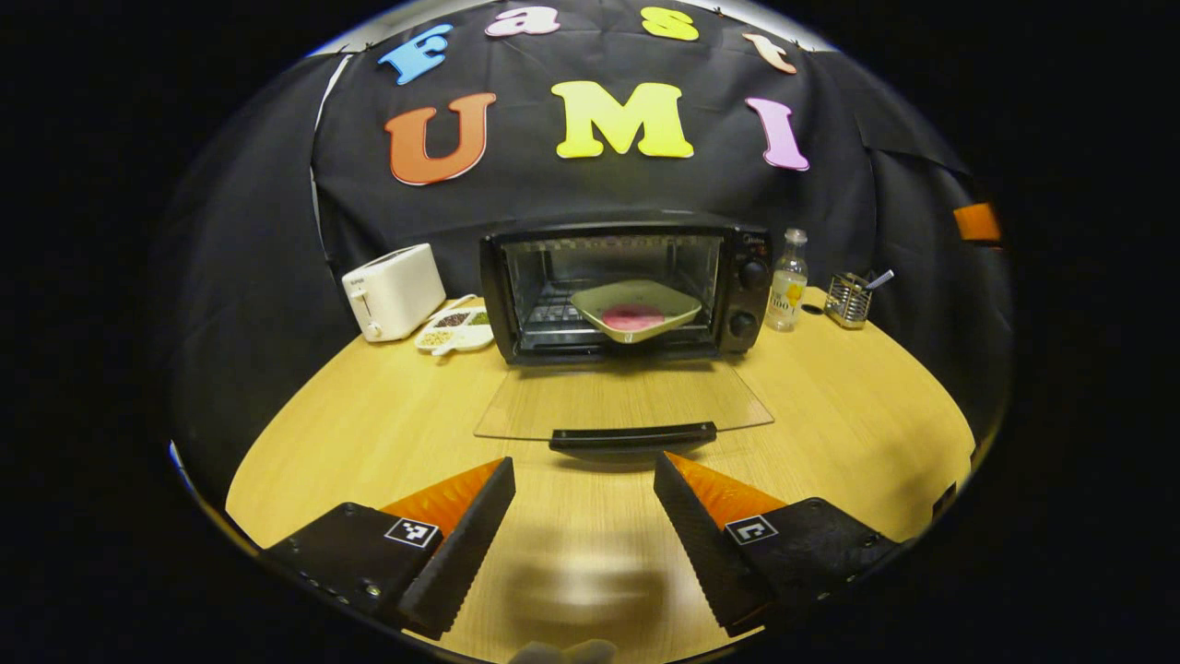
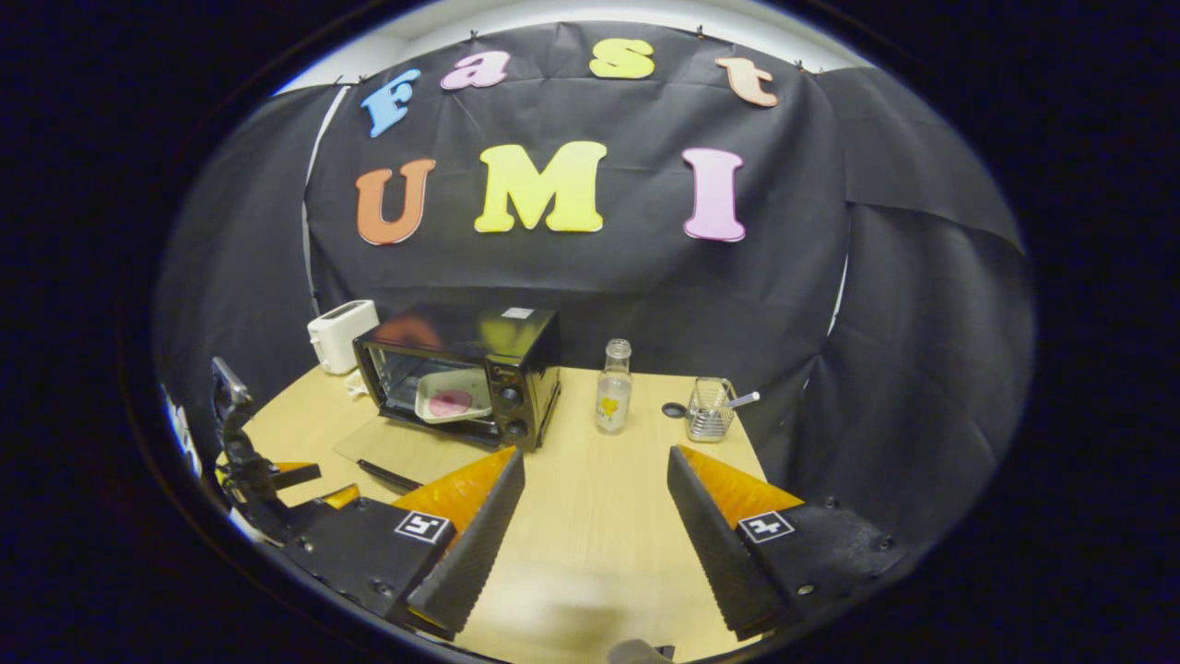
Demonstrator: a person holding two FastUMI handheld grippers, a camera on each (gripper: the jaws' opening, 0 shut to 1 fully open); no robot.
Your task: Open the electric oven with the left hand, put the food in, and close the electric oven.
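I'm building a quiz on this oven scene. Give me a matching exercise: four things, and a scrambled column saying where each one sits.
Things:
1. toaster
2. plate of food
3. bottle
4. oven door

Places:
A. inside the oven
B. lying flat on the table
C. left of the oven
D. right of the oven

Pairs: 1-C, 2-A, 3-D, 4-B

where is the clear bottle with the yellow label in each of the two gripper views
Left gripper view: the clear bottle stands right of centre, on the table just right of the electric oven, beside its knobs.
Right gripper view: the clear bottle stands near the middle, right of the electric oven and left of the wire utensil holder.
Shared landmark: the electric oven, door open, with the plate of food inside.
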